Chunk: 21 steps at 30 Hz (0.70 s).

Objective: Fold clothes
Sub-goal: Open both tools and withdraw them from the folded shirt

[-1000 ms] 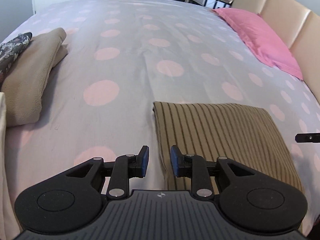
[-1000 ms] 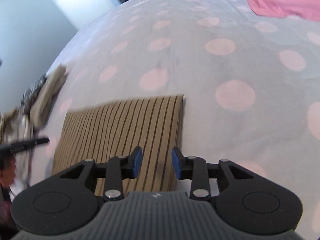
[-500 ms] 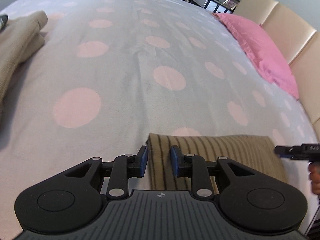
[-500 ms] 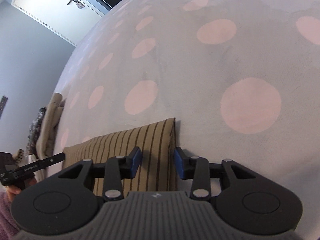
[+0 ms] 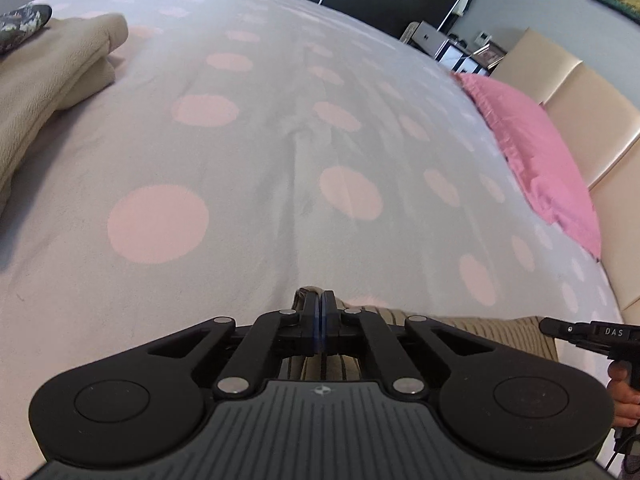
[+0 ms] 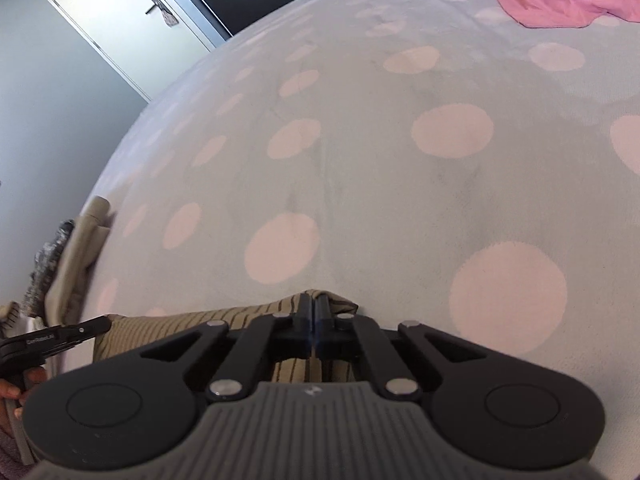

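We have the striped garment (image 5: 500, 330) lying folded flat on the bed (image 5: 248, 160), near its front edge. Left gripper (image 5: 319, 312) sits at the garment's far left corner; right gripper (image 6: 313, 316) sits at the far right corner. Both sets of jaws have just been closing, and in both wrist views they now stand pressed together with a small ridge of striped cloth bunched at the tips, so each pinches its own corner. How many layers each pinch has caught we cannot tell.

Step in hand, as we judge it: both far corners taken, ready to lift and carry them over for the next fold.

Notes for doing it well:
- Raise both corners together and level, so the far edge stays straight and taut between the two grippers.
- Lift only enough to clear the cloth beneath; a high lift would drag the whole piece across the spotted cover.
- Bring corner to corner before letting go, stripes running parallel as the check.
- If a pinch holds only the top layer, the fold will peel apart.

Beige folded pile (image 5: 44, 80) at the left and pink pillow (image 5: 536, 152) by the headboard lie well apart from the work.
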Available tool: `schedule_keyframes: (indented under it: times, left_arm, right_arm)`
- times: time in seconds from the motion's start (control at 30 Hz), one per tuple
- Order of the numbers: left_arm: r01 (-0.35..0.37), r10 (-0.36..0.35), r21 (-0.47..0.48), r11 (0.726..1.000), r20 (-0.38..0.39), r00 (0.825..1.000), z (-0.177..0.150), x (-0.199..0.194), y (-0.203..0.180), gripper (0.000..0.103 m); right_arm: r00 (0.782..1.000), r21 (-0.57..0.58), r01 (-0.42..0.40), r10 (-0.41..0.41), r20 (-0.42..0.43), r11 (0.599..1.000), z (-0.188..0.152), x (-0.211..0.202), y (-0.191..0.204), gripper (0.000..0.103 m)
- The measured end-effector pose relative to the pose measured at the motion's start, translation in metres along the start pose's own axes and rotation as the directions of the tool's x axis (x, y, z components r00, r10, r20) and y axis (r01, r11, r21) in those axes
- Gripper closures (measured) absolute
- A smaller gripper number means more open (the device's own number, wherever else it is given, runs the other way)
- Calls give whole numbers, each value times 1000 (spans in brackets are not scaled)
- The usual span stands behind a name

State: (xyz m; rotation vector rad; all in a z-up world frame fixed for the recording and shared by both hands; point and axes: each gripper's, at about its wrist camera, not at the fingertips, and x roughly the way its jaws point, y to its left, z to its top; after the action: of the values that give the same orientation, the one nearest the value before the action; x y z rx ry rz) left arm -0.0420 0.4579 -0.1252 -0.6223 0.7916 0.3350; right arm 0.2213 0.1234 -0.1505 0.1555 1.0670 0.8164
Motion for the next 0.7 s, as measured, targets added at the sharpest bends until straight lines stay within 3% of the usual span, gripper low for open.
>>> schedule_keyframes:
  times: [0.2, 0.3, 0.37, 0.47, 0.57, 0.7]
  left_arm:
    - [-38, 38, -11, 999, -37, 999, -9, 9, 8, 102]
    - [-73, 73, -4, 997, -43, 996, -7, -4, 9, 100]
    - [-70, 71, 8, 997, -65, 995, -11, -17, 12, 99]
    - [2, -2, 1, 1000, -129, 992, -26, -34, 14, 87]
    - [42, -40, 4, 999, -157, 987, -48, -54, 12, 76]
    - [-5, 23, 132, 991, -139, 990, -76, -92, -2, 76]
  right_arm:
    - [996, 44, 69, -67, -50, 997, -4, 12, -9, 100]
    - [996, 86, 77, -73, -46, 993, -3, -3, -15, 81]
    - [997, 111, 52, -46, -57, 992, -6, -16, -20, 77]
    - [997, 133, 15, -4, -76, 991, -18, -38, -22, 62]
    - [995, 116, 8, 3, -99, 993, -37, -58, -16, 58]
    - [995, -12, 36, -37, -91, 999, -61, -92, 7, 58]
